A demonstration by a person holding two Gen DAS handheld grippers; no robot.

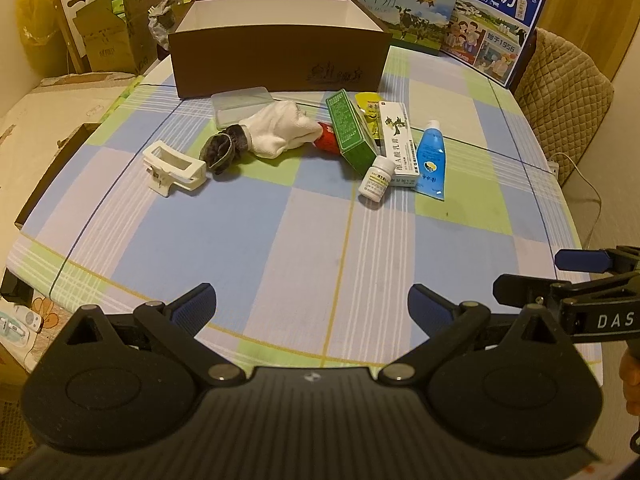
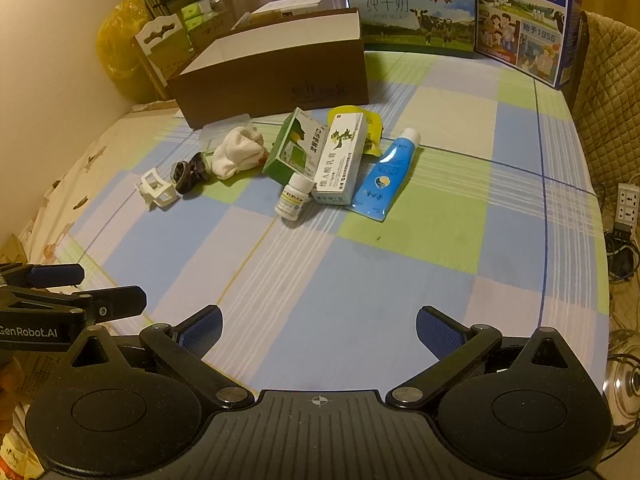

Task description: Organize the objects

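Likely home, checked tablecloth (image 1: 320,240), milk cartons (image 2: 412,8)

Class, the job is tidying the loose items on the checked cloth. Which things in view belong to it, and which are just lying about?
Belong to the job:
brown box
white clip
white sock
green carton
pill bottle
blue tube

Just lying about:
milk cartons
yellow bag
power strip
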